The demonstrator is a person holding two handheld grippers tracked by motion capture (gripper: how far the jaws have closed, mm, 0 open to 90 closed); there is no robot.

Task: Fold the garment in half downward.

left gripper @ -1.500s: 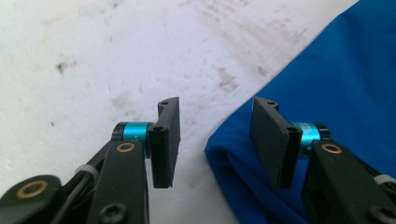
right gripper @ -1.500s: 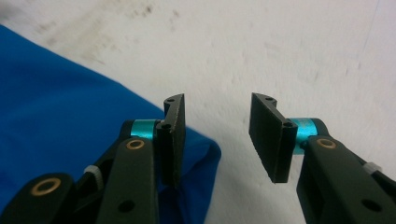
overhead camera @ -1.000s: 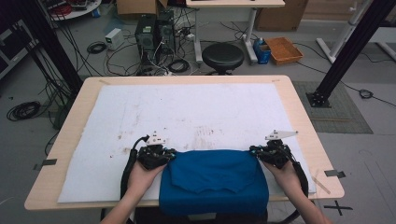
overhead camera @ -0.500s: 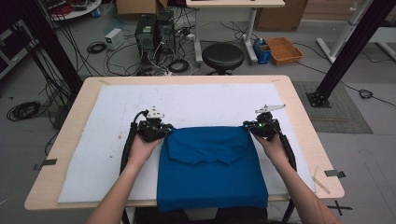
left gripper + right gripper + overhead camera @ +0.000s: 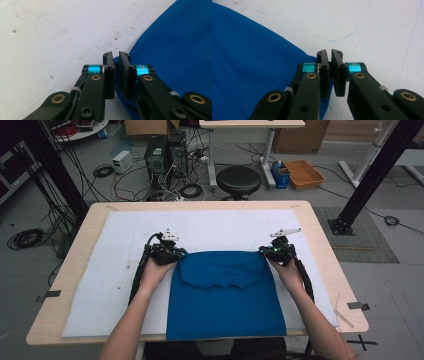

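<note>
Now my left hand-held gripper (image 5: 172, 254) and right hand-held gripper (image 5: 272, 252) each pinch a far corner of the blue garment (image 5: 225, 295), which trails back toward me across the counter (image 5: 325, 245).

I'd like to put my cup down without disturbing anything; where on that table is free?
The white mat is bare left of the left gripper, right of the right gripper, and along the far edge. The middle and near edge are taken by the blue cloth.

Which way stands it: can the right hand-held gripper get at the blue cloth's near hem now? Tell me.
Probably not: the right hand-held gripper is shut on the blue cloth's far right corner, so it would have to let go first.
</note>
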